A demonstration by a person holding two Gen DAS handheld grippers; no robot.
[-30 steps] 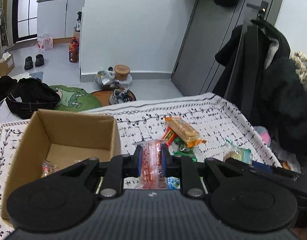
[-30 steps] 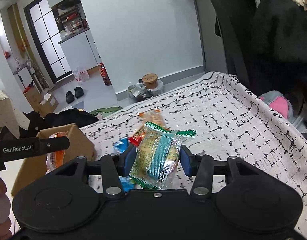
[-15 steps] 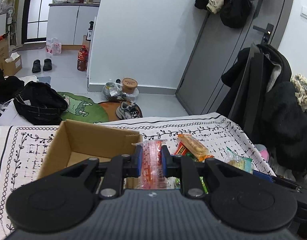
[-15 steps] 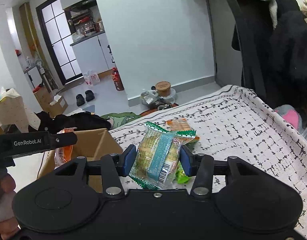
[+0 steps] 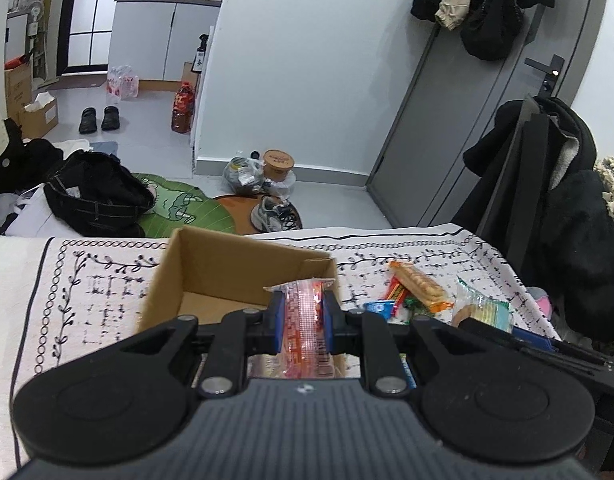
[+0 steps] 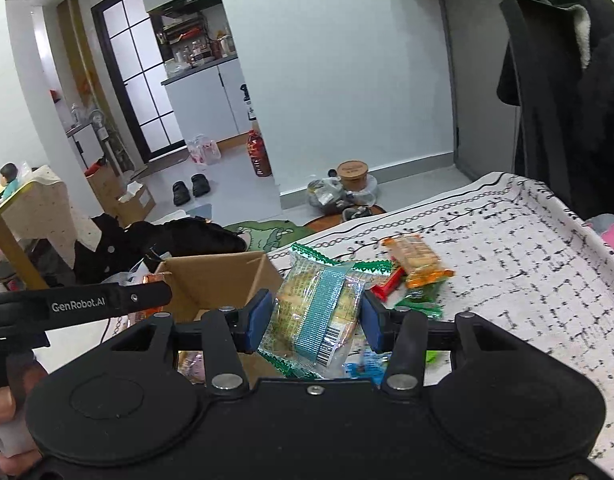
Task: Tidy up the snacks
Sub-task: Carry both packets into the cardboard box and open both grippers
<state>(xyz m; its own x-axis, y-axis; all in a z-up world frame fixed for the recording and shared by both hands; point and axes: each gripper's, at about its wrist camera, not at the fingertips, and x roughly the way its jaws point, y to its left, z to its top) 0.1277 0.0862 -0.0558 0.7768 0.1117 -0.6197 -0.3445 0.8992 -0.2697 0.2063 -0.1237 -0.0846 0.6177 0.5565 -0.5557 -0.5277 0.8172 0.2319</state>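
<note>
Transfer step in hand. Left gripper [image 5: 303,316] clamps a red snack packet [image 5: 307,320] above the cardboard box [image 5: 211,268]; right gripper [image 6: 313,320] clamps a blue-banded biscuit packet [image 6: 315,312] beside it. Next move likely calls for releasing each inside the box.

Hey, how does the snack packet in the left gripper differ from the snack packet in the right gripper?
The red packet in the left gripper is narrow and reddish-orange; the biscuit packet in the right gripper is wider, clear, with a teal band and green crimped ends. The left jaws stand close together, the right jaws much farther apart. The red packet hangs over the cardboard box; the biscuit packet sits beside it. Both are clamped upright.
</note>
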